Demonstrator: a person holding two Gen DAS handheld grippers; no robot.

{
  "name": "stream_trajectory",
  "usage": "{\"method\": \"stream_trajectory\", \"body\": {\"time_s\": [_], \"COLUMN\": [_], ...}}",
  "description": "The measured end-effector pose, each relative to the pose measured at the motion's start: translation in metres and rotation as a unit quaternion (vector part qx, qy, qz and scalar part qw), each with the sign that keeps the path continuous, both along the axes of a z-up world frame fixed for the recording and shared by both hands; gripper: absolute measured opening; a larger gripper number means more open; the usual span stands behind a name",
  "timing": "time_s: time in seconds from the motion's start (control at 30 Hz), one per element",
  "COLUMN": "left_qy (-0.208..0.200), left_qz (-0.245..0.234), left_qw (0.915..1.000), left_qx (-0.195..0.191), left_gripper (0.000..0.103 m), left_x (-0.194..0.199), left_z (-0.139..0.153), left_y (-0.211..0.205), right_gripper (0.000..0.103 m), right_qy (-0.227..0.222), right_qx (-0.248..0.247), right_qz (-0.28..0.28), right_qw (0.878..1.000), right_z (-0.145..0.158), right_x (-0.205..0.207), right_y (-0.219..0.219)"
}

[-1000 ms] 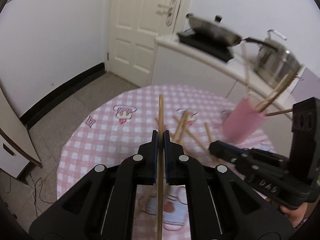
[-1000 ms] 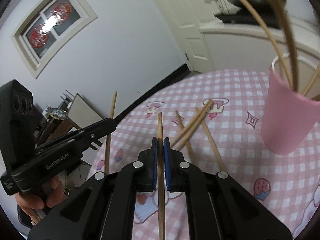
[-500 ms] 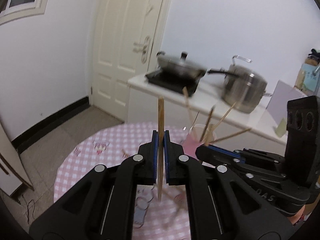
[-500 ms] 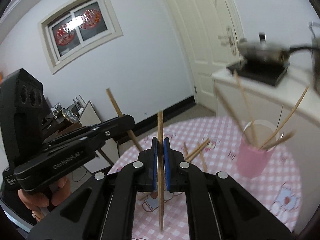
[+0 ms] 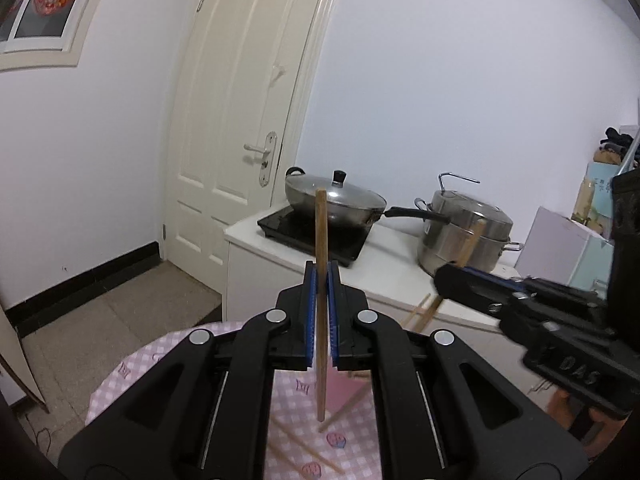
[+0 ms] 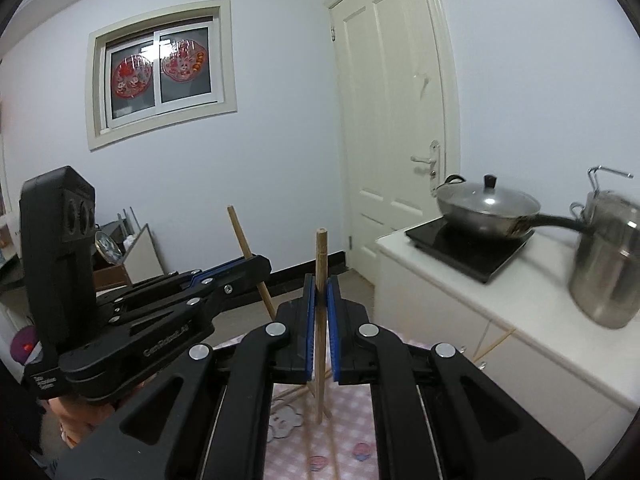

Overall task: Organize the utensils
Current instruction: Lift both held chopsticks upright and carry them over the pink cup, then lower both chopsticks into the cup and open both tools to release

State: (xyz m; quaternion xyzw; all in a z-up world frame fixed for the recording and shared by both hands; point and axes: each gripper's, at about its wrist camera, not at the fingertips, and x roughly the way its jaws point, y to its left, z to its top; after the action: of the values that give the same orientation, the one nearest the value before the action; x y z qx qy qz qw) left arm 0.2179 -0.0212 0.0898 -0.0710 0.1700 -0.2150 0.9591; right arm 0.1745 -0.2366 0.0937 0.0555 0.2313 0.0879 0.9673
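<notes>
The left gripper [image 5: 321, 280] is clamped on a wooden chopstick [image 5: 321, 240], long axis running 12 to 6 o'clock in its own view, upper end toward the lidded wok [image 5: 334, 200], lower end hanging above the pink checked tablecloth [image 5: 292, 404]. The right gripper [image 6: 320, 286] pinches a second chopstick [image 6: 320, 256], likewise upright. Loose chopsticks [image 5: 318, 456] lie on the cloth below, at 6 o'clock.
</notes>
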Motion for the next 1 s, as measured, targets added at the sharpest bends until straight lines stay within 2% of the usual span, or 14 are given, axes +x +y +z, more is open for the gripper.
{"method": "stream_trajectory", "body": {"time_s": [0.23, 0.5, 0.7, 1.0], "left_qy": [-0.019, -0.038, -0.02, 0.021], "left_qz": [0.016, 0.018, 0.0, -0.023], "left_qw": [0.9997, 0.9986, 0.9985, 0.9991], "left_qx": [-0.008, -0.031, -0.052, -0.03], "left_gripper": [0.006, 0.006, 0.006, 0.006], "left_x": [0.019, 0.041, 0.06, 0.073], "left_z": [0.007, 0.01, -0.013, -0.048], "left_y": [-0.015, -0.029, -0.042, -0.055], "right_gripper": [0.004, 0.004, 0.004, 0.004], "right_qy": [-0.025, -0.033, -0.018, 0.018], "right_qx": [-0.026, -0.06, -0.051, -0.016], "right_qz": [-0.033, -0.062, -0.072, -0.084], "right_qw": [0.999, 0.996, 0.996, 0.996], "right_z": [0.015, 0.005, -0.023, -0.061], "right_x": [0.003, 0.024, 0.032, 0.03], "right_y": [-0.023, -0.039, -0.055, -0.075]}}
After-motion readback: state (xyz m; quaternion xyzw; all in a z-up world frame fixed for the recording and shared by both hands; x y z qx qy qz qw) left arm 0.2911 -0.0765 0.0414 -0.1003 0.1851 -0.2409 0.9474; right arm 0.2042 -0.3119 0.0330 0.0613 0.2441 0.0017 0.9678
